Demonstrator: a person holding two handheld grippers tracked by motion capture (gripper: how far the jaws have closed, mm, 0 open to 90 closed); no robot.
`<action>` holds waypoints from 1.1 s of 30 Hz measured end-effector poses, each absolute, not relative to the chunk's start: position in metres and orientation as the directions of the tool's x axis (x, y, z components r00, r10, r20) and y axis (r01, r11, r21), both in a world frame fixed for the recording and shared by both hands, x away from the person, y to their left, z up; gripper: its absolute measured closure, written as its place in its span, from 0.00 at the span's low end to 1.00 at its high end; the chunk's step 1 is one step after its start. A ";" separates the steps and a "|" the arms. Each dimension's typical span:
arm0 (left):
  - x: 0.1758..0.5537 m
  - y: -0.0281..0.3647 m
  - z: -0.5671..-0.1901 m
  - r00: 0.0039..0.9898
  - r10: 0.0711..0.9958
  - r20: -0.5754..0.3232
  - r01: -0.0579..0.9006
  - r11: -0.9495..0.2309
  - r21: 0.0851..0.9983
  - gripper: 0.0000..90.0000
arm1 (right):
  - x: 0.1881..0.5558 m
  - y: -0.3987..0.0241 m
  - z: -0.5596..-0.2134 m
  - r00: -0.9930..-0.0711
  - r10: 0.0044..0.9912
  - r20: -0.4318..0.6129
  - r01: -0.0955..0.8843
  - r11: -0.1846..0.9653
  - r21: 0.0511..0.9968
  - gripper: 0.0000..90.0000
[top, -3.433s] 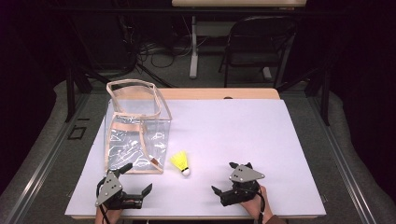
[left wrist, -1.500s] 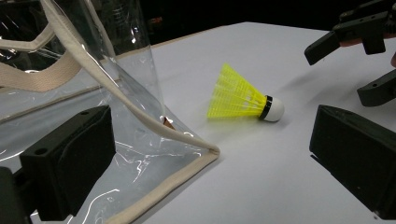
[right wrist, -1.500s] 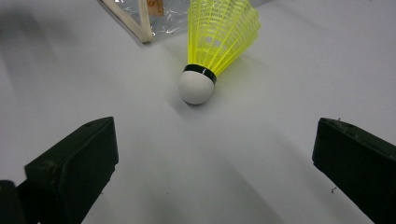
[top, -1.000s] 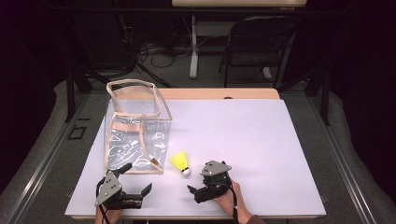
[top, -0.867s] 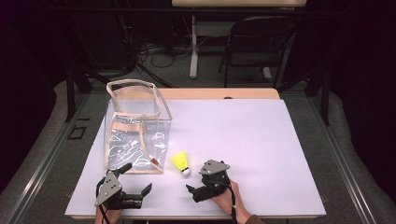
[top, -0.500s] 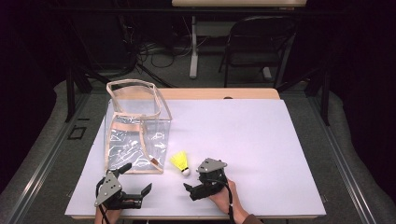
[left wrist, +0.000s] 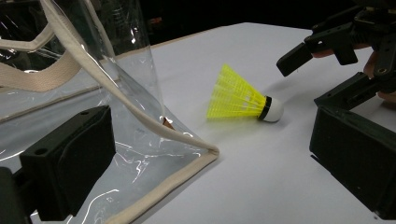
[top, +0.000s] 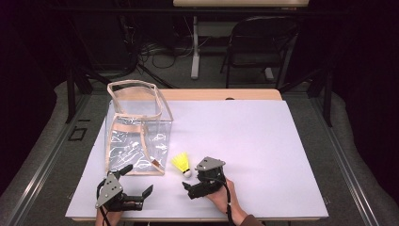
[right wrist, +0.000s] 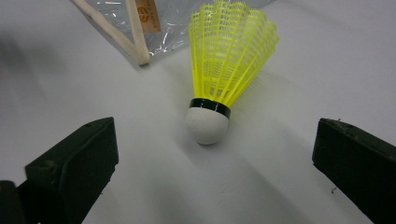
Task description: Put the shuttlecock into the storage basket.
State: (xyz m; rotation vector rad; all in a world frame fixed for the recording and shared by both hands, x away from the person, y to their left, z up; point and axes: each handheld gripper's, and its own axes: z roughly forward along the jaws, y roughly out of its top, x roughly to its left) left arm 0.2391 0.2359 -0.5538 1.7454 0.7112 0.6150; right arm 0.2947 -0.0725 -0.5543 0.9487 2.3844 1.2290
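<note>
Yellow shuttlecock [top: 181,164] lies on its side on white table [top: 244,141], near edge, just right of clear bag [top: 136,129] near corner. White cork tip points toward right gripper [top: 187,188], feathers away. Right gripper just short of cork, jaws spread wide, holding nothing; shuttlecock [right wrist: 224,65] centred ahead between them, not touching. Left gripper [top: 141,181] at near left, jaws wide apart, empty, by bag's near edge; shuttlecock [left wrist: 243,95] to its right.

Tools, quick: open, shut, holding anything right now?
Left tool: open, holding nothing, beside the clear plastic bag.
Right tool: open, empty, jaws short of the yellow plastic shuttlecock.
</note>
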 end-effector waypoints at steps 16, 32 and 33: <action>0.239 0.236 -0.554 0.686 0.726 0.054 0.157 -0.220 0.963 0.00 | 0.300 -0.061 -0.555 -0.725 0.688 0.031 0.430 0.417 0.801 0.02; 0.239 0.236 -0.553 0.687 0.724 0.056 0.157 -0.223 0.962 0.00 | 0.301 -0.053 -0.558 -0.703 0.711 0.021 0.445 0.416 0.793 0.13; 0.239 0.236 -0.553 0.686 0.725 0.055 0.157 -0.221 0.962 0.00 | 0.301 -0.052 -0.558 -0.698 0.715 0.018 0.447 0.416 0.792 0.15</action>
